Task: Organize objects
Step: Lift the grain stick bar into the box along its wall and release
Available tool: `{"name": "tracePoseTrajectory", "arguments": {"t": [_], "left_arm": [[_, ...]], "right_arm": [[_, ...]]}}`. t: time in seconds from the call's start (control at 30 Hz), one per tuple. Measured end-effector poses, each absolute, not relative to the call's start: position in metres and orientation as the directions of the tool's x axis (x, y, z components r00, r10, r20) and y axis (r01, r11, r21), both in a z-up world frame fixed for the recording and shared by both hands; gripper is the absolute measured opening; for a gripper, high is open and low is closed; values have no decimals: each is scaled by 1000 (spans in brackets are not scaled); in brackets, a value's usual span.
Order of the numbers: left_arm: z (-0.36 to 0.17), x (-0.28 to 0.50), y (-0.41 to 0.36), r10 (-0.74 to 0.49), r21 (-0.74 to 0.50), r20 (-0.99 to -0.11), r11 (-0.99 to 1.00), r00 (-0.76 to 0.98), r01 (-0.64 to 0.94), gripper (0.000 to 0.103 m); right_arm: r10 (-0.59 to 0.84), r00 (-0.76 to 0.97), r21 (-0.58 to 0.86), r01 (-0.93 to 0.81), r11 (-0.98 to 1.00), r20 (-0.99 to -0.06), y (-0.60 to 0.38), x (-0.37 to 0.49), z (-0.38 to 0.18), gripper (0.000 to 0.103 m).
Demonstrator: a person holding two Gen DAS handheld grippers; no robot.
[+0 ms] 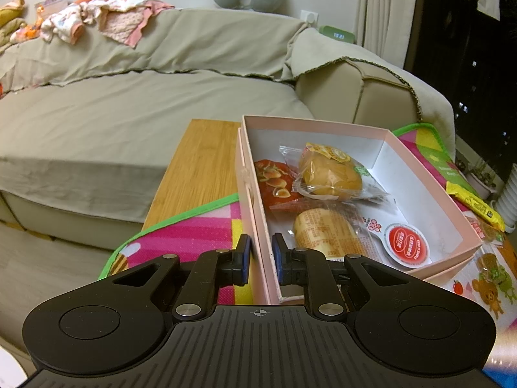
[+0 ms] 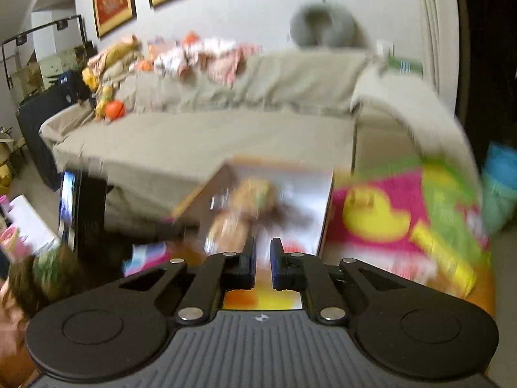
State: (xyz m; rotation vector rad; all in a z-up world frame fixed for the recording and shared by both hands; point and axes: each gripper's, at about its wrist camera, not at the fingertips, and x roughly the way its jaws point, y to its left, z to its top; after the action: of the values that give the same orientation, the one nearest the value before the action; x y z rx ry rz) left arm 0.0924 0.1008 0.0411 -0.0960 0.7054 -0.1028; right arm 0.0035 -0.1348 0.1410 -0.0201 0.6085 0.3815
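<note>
A pink box [image 1: 429, 190] stands open on a colourful mat [image 1: 194, 229]. It holds wrapped buns [image 1: 329, 174], a red snack pack [image 1: 274, 181] and a small red-lidded cup [image 1: 407, 246]. My left gripper [image 1: 261, 260] is shut on the box's left wall, one finger outside and one inside. In the blurred right wrist view the box [image 2: 326, 213] lies ahead. My right gripper [image 2: 263, 263] hangs above its near end, jaws narrowly apart with nothing between them.
A yellow snack bar [image 1: 475, 202] lies on the mat right of the box; it also shows in the right wrist view [image 2: 446, 255]. A wooden table [image 1: 200, 161] carries the mat. A beige sofa [image 1: 129, 103] stands behind, with clothes [image 1: 106, 19] on its back.
</note>
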Motion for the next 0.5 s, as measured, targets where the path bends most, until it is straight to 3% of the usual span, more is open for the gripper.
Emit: {"name": "tracePoseTrajectory", "arguments": {"t": [0.17,0.3,0.5], "left_arm": [[41,92,101,-128,-125,-640,990,757,62,17],[41,92,101,-128,-127,-639,990,758,60,17],[40,92,102,-127,-125,-639,990,759,61,17]], "right_arm": [[342,745,42,-390,920,-573,-127,6,142,11],[309,678,24,-395,918,-666,-129,-3,111,50],[306,506,105,-386,916,-806,-131,-22,51,51]]}}
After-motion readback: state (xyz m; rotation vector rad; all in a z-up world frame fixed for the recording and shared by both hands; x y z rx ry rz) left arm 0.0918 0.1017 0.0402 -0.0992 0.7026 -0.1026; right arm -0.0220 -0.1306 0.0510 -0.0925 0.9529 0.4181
